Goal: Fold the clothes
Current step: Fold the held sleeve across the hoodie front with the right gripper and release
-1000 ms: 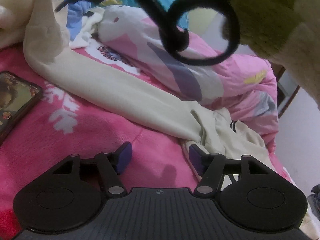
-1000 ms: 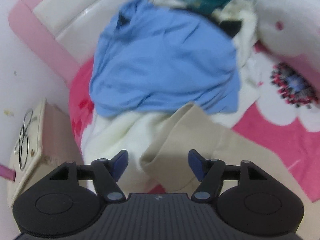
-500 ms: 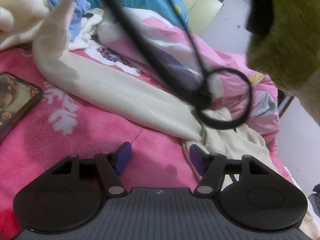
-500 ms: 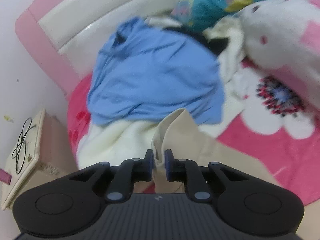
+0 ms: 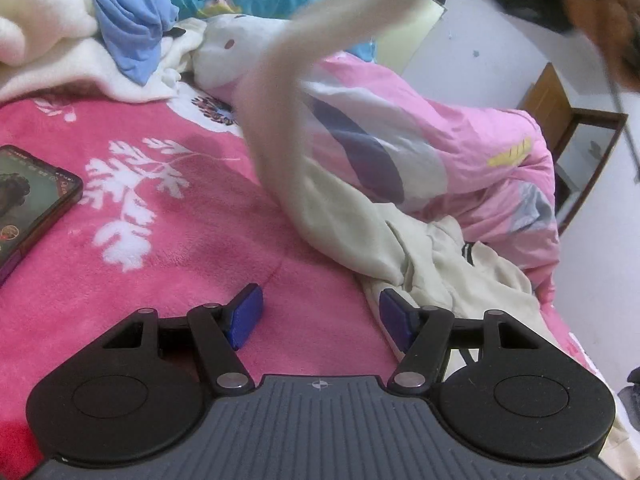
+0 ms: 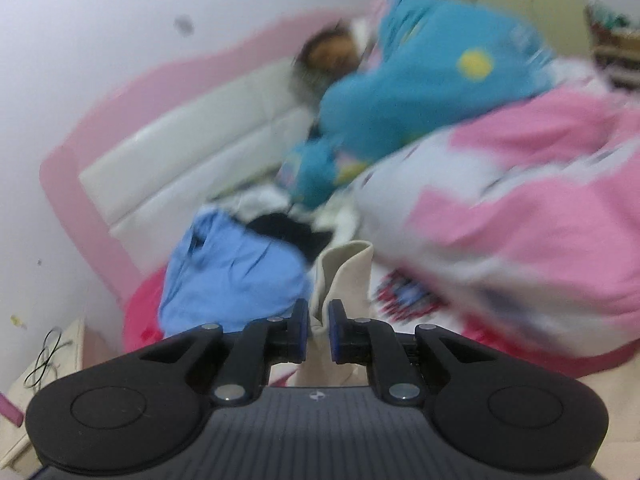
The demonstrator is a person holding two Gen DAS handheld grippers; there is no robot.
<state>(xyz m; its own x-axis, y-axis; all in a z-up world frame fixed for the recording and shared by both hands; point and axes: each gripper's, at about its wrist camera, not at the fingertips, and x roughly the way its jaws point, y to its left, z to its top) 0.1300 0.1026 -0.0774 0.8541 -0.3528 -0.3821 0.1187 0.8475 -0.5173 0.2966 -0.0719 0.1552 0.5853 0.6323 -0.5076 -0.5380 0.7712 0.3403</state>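
Left wrist view: bed with a pink blanket printed with white leaves. The left gripper hovers low over it, jaws released, nothing between them. A phone lies far left of the jaws. Ahead, a pink quilt; beyond it, a wall and a wooden frame. The cream garment lies bunched just beside the right jaw, and one long end rises up and away, blurred. Half a second ago that end was draped flat on the blanket and a black loop hung ahead of the jaws; the loop is gone.

Right wrist view: only here a pink-and-white headboard, a wall and a bedside stand show. The right gripper has its jaws clenched on the cream garment's cuff, as half a second ago, now lifted higher. A blue shirt lies left ahead of the jaws, a teal cloth farther ahead.
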